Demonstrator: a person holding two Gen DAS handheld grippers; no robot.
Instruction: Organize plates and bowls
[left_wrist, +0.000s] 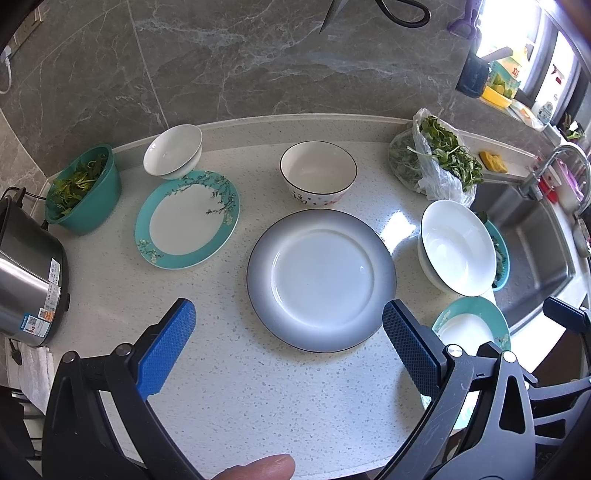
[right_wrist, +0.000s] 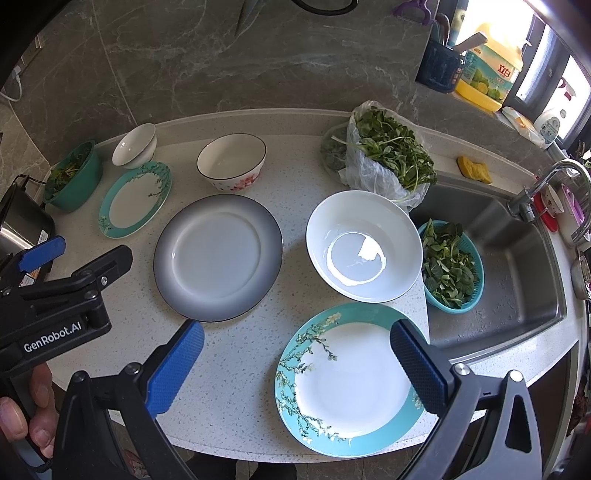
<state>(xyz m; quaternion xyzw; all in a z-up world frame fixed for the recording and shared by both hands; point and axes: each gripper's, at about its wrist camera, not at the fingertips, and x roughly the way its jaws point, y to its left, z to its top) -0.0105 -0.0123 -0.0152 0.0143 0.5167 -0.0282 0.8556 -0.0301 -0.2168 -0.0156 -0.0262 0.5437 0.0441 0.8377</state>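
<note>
The counter (left_wrist: 240, 406) carries all the dishes spread out singly, none stacked yet, with the sink (right_wrist: 517, 266) off to the right. The broadest piece is the grey-rimmed plate (left_wrist: 321, 280), lying flat near the middle; it sits straight ahead of the left gripper (left_wrist: 288, 325), whose blue fingers (left_wrist: 168, 347) stand wide apart with nothing between them, the plate's near edge falling just beyond the gap. Next in size are two teal-rimmed plates with blossom patterns: the near teal plate (right_wrist: 351, 380) lies flat at the front right edge of the counter, directly under and ahead of the right gripper (right_wrist: 295, 354), whose jaws are also spread wide and empty, one finger over its right rim; the far teal plate (left_wrist: 186, 218) lies at the back left, well apart from it. The wide white bowl (right_wrist: 364, 245) stands upright just behind the near teal plate and beside the grey plate. Smaller still, the flowered bowl (left_wrist: 317, 173) stands behind the grey plate, and the small white bowl (left_wrist: 173, 151) tips against the back ledge, touching the far teal plate. My judgement: the right hand is plainly nearer the near teal plate, the left nearer the grey one, so each plate's rim must be approached low and edge-on.
</note>
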